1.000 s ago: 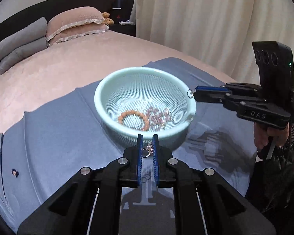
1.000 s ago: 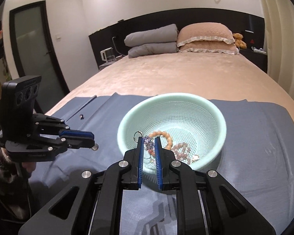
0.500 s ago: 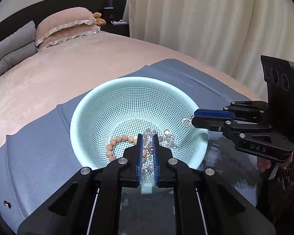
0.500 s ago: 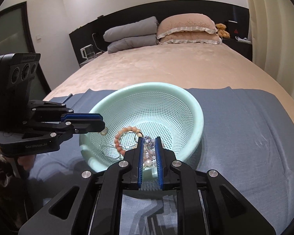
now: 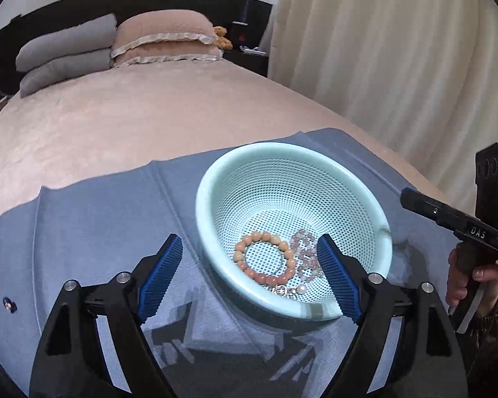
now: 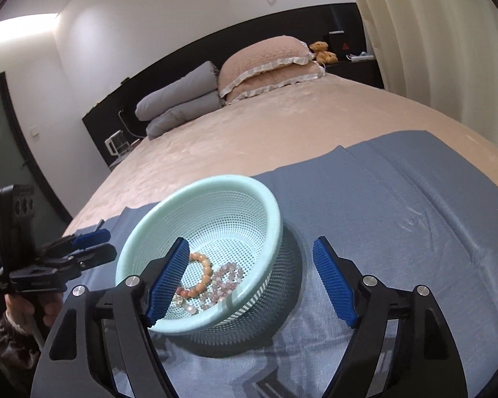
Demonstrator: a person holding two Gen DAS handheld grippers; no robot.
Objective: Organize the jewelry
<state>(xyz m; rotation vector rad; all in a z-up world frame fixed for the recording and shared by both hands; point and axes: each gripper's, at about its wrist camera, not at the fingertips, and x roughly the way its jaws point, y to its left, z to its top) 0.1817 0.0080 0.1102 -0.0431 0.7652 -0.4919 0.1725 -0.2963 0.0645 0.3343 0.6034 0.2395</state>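
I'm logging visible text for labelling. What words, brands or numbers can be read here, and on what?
"DAS": white letters on the black body of the right gripper, seen in the left wrist view.
A red mark on the dark box by the headboard: too small to read.
Nothing else legible; the left gripper shows no readable print.

My left gripper [image 5: 250,277] and right gripper [image 6: 249,278] tilt downward, jaws opening wide with nothing pinched between the blue pads (each handle gripped in one of my hands [image 5: 461,275]).
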